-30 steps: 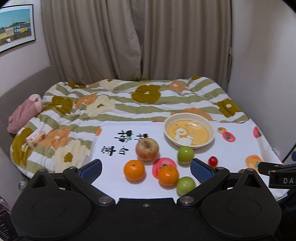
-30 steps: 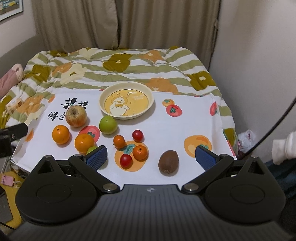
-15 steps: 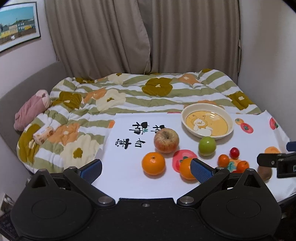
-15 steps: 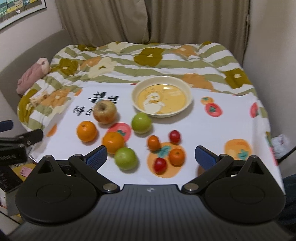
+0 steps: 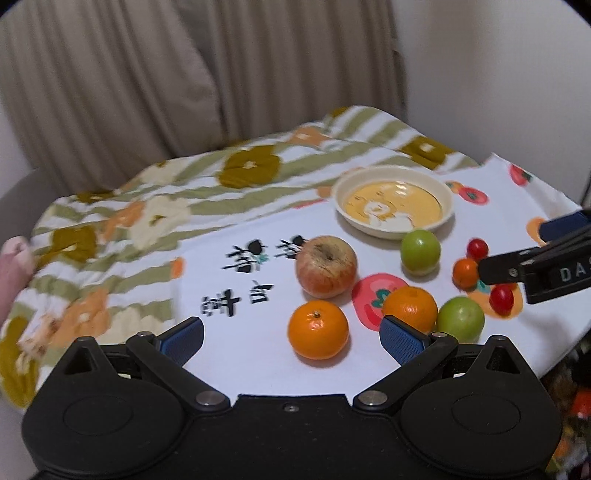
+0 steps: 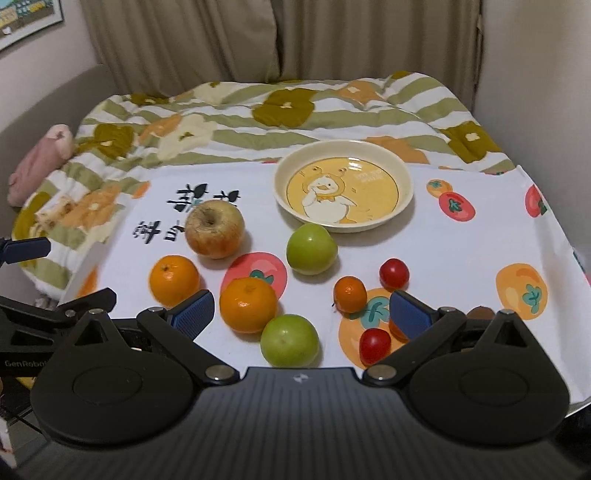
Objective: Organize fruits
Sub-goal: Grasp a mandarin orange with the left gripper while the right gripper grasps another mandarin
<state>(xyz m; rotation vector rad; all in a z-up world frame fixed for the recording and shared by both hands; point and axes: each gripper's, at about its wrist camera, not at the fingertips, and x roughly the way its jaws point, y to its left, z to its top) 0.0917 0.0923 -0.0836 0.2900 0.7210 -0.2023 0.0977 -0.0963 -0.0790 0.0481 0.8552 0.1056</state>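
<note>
**Orange, green and red fruit loose on the cloth, both my grippers wide and empty**

White cloth (image 6: 461, 251) with printed fruit covers the near part of the bed, and all the fruit sits on it ahead of my fingers. My right gripper (image 6: 301, 314) has its jaws spread wide with nothing between the pads; a mandarin (image 6: 248, 304) and a green fruit (image 6: 289, 340) lie in the gap between its fingers. Just ahead of them is a second green fruit (image 6: 312, 248), and beyond that the cream plate (image 6: 404, 173) with a duck picture, holding no fruit. The apple (image 6: 214, 229) is ahead and to the left, with another mandarin (image 6: 174, 280) nearer me, beside my left fingertip.

My right view alone shows the small fruit cluster plainly: a small orange fruit (image 6: 350, 294), a cherry tomato (image 6: 394, 273) ahead of my right fingertip, another cherry tomato (image 6: 375, 346) close in, and a brown fruit (image 6: 480, 312) barely peeking past the right finger. It also shows a framed picture (image 6: 22, 22) on the far left wall.

My left gripper (image 5: 291, 334) is likewise wide apart and holds nothing; one mandarin (image 5: 318, 329) sits just ahead of its gap. This blurrier view shows my right gripper's finger (image 5: 532, 258) reaching in from the right, over the small fruit.
</note>
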